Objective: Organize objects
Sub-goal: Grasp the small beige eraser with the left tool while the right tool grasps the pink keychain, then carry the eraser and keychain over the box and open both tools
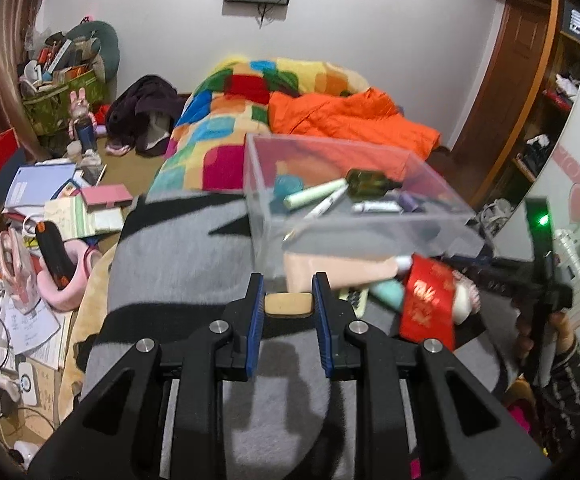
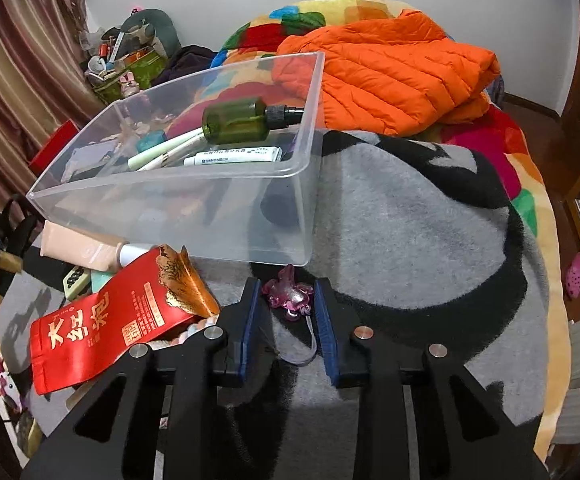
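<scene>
A clear plastic box (image 1: 430, 236) (image 2: 249, 224) sits on the grey and black blanket (image 1: 177, 248) (image 2: 410, 232). It holds a green bottle (image 1: 372, 182) (image 2: 241, 124), pens and tubes. My left gripper (image 1: 288, 304) is shut on a tan wooden block (image 1: 288, 305), just before the box. My right gripper (image 2: 287, 298) has its jaws on both sides of a pink flower hair tie (image 2: 287, 294) lying on the blanket; I cannot tell if they grip it. A beige tube (image 2: 85, 250) and a red packet (image 2: 117, 320) (image 1: 428, 304) lie beside the box.
An orange jacket (image 2: 390, 76) (image 1: 350, 116) and a colourful quilt (image 1: 217, 136) lie behind the box. The floor at the left (image 1: 49, 216) is cluttered with papers, boxes and slippers. A wooden door (image 1: 518, 80) stands at the right.
</scene>
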A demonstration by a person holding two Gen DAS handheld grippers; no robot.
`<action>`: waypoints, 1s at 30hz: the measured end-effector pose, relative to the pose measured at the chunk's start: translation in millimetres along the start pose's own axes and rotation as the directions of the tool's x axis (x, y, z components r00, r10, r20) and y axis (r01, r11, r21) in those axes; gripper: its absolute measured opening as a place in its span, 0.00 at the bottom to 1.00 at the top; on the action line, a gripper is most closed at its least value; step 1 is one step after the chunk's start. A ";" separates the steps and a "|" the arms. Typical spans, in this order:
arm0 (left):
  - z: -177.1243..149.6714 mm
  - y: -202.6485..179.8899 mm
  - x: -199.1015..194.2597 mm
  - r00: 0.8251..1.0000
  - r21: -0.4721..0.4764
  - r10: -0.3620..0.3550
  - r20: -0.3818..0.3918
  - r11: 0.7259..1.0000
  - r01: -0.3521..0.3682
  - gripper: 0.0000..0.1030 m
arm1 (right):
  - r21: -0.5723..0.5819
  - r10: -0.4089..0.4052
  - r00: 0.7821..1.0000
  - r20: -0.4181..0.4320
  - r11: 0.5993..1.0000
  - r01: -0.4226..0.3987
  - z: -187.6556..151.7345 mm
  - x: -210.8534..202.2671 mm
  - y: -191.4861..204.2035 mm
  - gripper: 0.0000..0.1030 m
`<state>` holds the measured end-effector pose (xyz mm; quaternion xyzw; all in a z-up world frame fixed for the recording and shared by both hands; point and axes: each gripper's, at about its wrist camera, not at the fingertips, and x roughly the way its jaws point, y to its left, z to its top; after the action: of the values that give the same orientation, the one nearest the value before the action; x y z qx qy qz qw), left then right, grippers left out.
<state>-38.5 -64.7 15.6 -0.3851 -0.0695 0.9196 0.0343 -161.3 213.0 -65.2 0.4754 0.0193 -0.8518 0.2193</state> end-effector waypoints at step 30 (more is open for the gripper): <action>104.0 -29.3 34.6 0.995 0.047 -0.074 0.068 0.996 0.071 0.22 | -0.101 0.042 0.909 0.415 0.995 0.000 79.2 -132.4 59.8 0.21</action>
<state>-136.7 -42.2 67.9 -0.3494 -0.0640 0.9319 0.0738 -141.5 187.0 97.0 0.2717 0.0090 -0.9291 0.2509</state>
